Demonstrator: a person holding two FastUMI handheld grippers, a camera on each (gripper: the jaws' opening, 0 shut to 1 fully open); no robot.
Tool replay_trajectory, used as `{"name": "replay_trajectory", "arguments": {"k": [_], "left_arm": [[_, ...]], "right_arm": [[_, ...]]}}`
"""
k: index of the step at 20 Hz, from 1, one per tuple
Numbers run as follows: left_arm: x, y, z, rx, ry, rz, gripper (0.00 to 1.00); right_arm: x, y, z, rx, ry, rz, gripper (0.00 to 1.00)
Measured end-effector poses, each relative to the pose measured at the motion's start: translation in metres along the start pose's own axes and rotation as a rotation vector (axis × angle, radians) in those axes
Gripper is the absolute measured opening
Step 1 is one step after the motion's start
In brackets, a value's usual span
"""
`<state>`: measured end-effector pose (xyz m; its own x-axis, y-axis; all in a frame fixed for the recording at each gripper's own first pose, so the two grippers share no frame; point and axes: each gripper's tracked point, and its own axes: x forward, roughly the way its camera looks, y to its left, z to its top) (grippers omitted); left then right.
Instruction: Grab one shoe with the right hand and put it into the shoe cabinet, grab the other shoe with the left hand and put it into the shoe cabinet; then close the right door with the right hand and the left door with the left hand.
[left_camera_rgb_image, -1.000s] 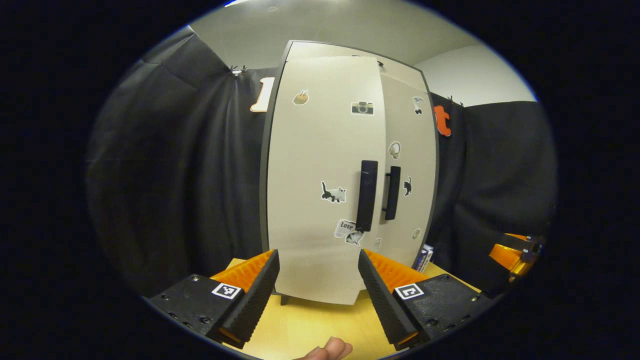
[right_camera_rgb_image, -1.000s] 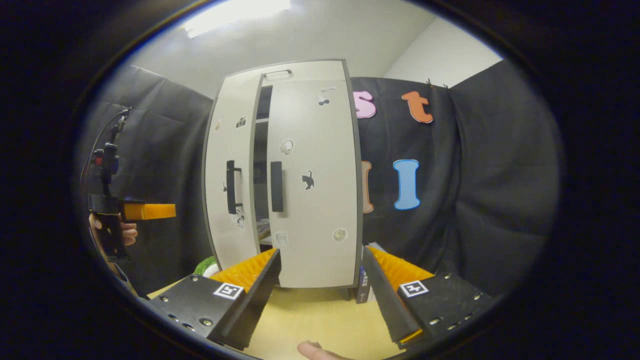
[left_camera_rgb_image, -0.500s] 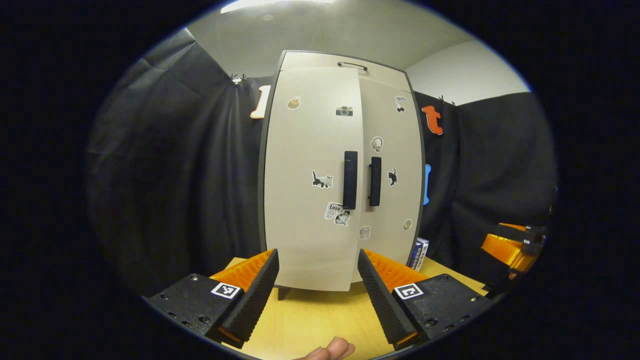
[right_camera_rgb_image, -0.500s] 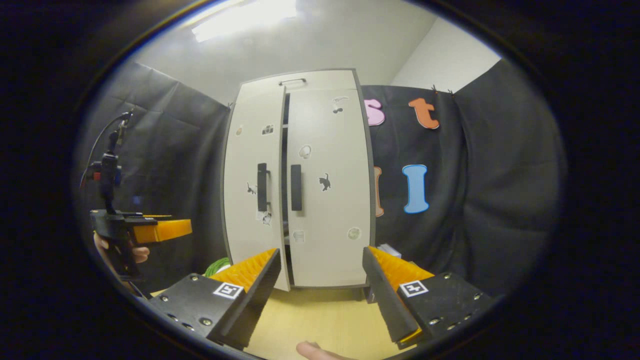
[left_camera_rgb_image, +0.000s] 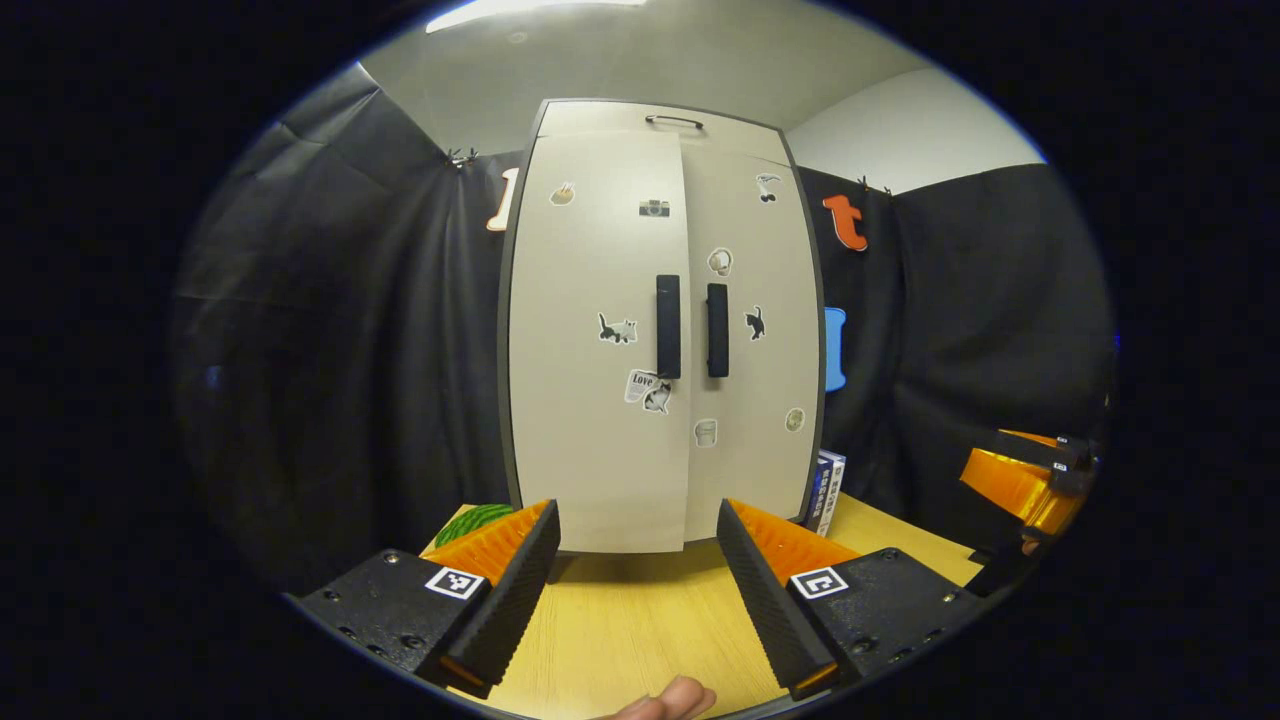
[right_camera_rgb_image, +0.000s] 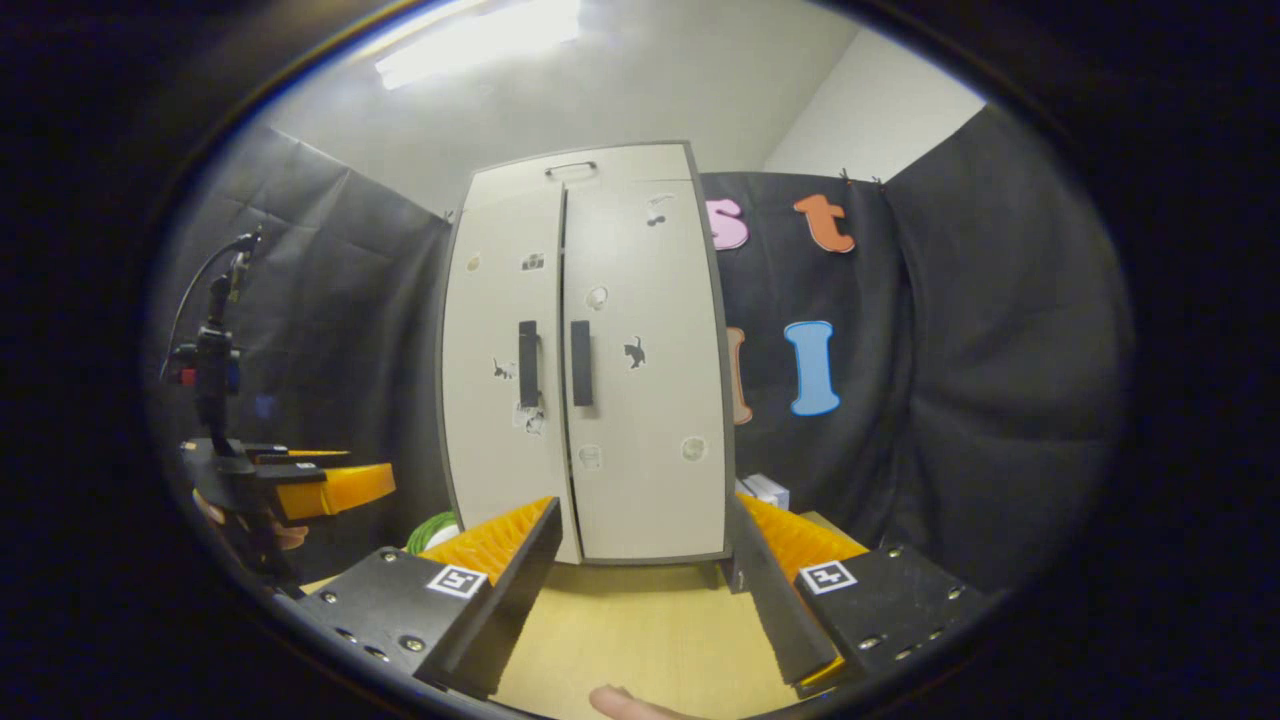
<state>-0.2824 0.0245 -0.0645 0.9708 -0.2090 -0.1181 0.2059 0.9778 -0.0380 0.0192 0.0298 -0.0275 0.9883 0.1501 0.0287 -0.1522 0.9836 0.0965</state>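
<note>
The left gripper (left_camera_rgb_image: 635, 560) and right gripper (right_camera_rgb_image: 640, 565) are both hanging spread and empty over the table (left_camera_rgb_image: 640, 640), apart from the shoe cabinet (left_camera_rgb_image: 660, 330) standing toward its far edge. Its left door (left_camera_rgb_image: 595, 340) and right door (left_camera_rgb_image: 755, 330) are sitting shut, or very nearly, no shoes are lying out, so the task is looking essentially finished.

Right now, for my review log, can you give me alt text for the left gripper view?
A pale two-door shoe cabinet stands on a wooden table, its sticker-covered doors looking shut and two dark handles side by side at the centre. The left gripper hangs open and empty before it, with the right gripper at the right edge.
</note>
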Motion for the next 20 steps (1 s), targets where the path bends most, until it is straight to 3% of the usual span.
{"name": "replay_trajectory", "arguments": {"k": [8, 20], "left_arm": [[-0.014, 0.002, 0.015, -0.036, -0.043, -0.018, 0.93], [-0.015, 0.022, 0.016, -0.075, -0.071, 0.036, 0.96]], "right_arm": [[0.000, 0.005, 0.011, -0.017, -0.051, -0.034, 0.98], [0.001, 0.029, -0.002, -0.115, -0.059, -0.021, 0.98]]}}
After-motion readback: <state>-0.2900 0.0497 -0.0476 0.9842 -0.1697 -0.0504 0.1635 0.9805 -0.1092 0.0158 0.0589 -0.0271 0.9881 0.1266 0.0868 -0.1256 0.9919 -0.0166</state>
